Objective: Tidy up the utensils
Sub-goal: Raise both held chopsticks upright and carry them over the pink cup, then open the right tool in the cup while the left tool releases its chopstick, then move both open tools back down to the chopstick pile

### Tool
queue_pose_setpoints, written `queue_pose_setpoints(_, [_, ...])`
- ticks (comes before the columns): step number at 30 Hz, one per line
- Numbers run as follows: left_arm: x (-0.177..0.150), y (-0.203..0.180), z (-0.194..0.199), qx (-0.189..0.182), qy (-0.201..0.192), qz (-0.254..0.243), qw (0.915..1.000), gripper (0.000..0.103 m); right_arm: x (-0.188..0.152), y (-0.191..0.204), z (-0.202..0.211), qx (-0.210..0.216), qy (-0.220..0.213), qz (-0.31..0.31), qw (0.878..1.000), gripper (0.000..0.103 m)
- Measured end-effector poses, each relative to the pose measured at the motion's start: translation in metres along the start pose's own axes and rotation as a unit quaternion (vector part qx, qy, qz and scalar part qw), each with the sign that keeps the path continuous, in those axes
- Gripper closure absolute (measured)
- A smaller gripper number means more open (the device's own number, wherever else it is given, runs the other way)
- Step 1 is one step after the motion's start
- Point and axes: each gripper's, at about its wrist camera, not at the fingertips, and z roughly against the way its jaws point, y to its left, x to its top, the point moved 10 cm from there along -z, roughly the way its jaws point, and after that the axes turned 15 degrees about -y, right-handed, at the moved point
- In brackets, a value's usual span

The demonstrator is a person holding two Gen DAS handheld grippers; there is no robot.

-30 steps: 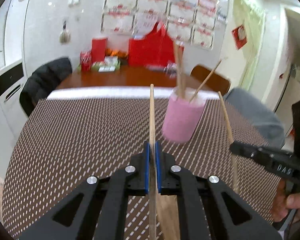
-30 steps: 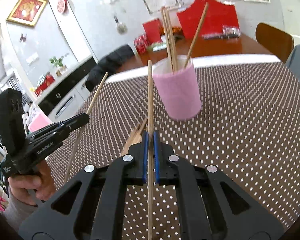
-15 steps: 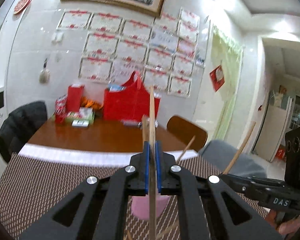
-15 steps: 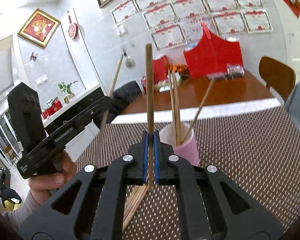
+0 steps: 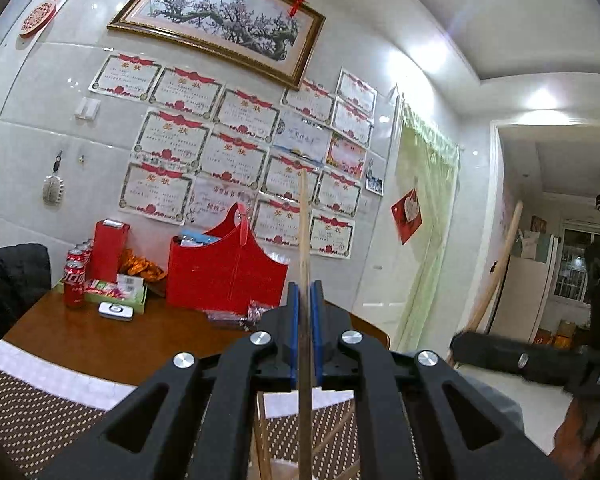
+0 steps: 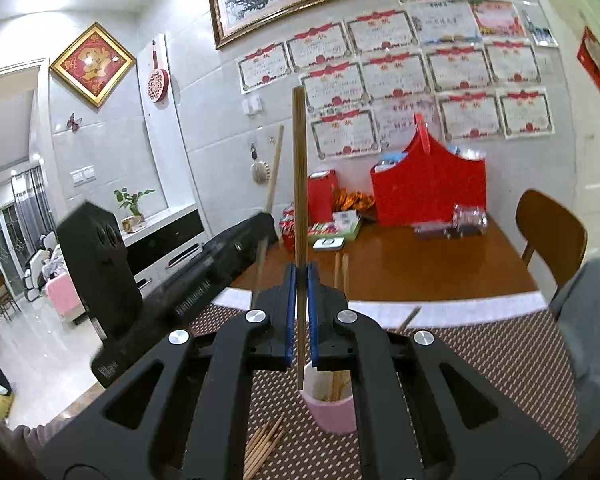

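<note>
Two chopsticks are in hand at once, one in each gripper, and both sit upright. The left gripper (image 5: 305, 312) has its blue jaws pressed together on a pale chopstick (image 5: 303, 224) whose top rises past the certificates on the wall and whose lower end runs down below the jaws. The right gripper (image 6: 300, 300) is likewise clamped on a darker chopstick (image 6: 299, 168), and its lower tip hangs just over the open mouth of the pink cup (image 6: 332, 412), which stands on the dotted worktop (image 6: 500, 360) with several chopsticks already leaning inside. A loose bundle of chopsticks (image 6: 262, 446) lies flat on the worktop just beside the cup, not yet sorted. In my judgement the sticks are light, stiff and smooth, so they can pivot or slide between flat pads if squeezed off centre; a hold near the middle or slightly above it, as both are held now, keeps them vertical and leaves enough length below to guide the tip into the cup. The cup looks light and tall, and sticks leaning on its rim could tip it if a new one is pushed in sideways, so a straight drop is safer. From the left view the cup is hidden under the gripper, so I cannot tell how closely that stick lines up with it.
</note>
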Motion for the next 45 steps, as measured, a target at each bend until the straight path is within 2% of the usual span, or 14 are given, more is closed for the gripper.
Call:
queue_pose_setpoints(5, [-0.023,0.009,-0.020,0.003,0.007,0.009,0.9999,0.097,0.004,-0.008,-0.013,-0.008,0.004,0.015,1.000,0.097])
queue_pose_setpoints(16, [-0.065,0.039,-0.046,0.037,0.025,0.019,0.9988,0.097,-0.032,-0.034,-0.033,-0.019,0.043,0.006,0.999,0.097])
queue_pose_setpoints(24, [-0.086,0.035,-0.048,0.038,0.051,-0.021,0.9978,0.097,-0.055,-0.040,-0.044,-0.020,0.072,0.003,0.997,0.097])
queue_pose_setpoints(27, [-0.090,0.041,-0.042,0.053,0.059,-0.017,0.9967,0.094,-0.064,-0.041,-0.046,-0.020,0.087,-0.002,0.996,0.096])
queue_pose_setpoints(28, [-0.091,0.043,-0.041,0.056,0.062,-0.016,0.9964,0.088,-0.066,-0.042,-0.046,-0.020,0.089,-0.012,0.996,0.089])
queue_pose_setpoints(29, [-0.090,0.044,-0.038,0.061,0.063,-0.017,0.9960,0.068,-0.067,-0.044,-0.046,-0.020,0.090,-0.020,0.996,0.077])
queue_pose_setpoints(30, [-0.087,0.046,-0.034,0.068,0.061,-0.015,0.9957,0.053,-0.067,-0.046,-0.044,-0.023,0.087,-0.030,0.995,0.028])
queue_pose_setpoints(31, [-0.084,0.047,-0.030,0.070,0.058,-0.012,0.9958,0.049,-0.063,-0.049,-0.040,-0.029,0.074,-0.039,0.996,0.005])
queue_pose_setpoints(33, [-0.075,0.048,-0.020,0.076,0.056,-0.016,0.9954,0.034,-0.056,-0.052,-0.033,-0.032,0.053,-0.047,0.997,0.005])
queue_pose_setpoints(36, [-0.065,0.048,-0.007,0.087,0.054,-0.028,0.9943,0.025,-0.050,-0.058,-0.025,-0.045,0.044,-0.059,0.996,0.005])
queue_pose_setpoints(38, [-0.062,0.049,0.002,0.096,0.069,-0.033,0.9925,0.020,-0.050,-0.061,-0.020,-0.056,0.043,-0.062,0.996,0.005])
queue_pose_setpoints(41, [-0.055,0.048,0.020,0.113,0.091,-0.052,0.9881,0.019,-0.050,-0.066,-0.011,-0.071,0.039,-0.071,0.994,0.005])
queue_pose_setpoints(45, [-0.045,0.042,0.043,0.121,0.102,-0.082,0.9841,0.019,-0.052,-0.066,0.003,-0.081,0.038,-0.083,0.993,0.005])
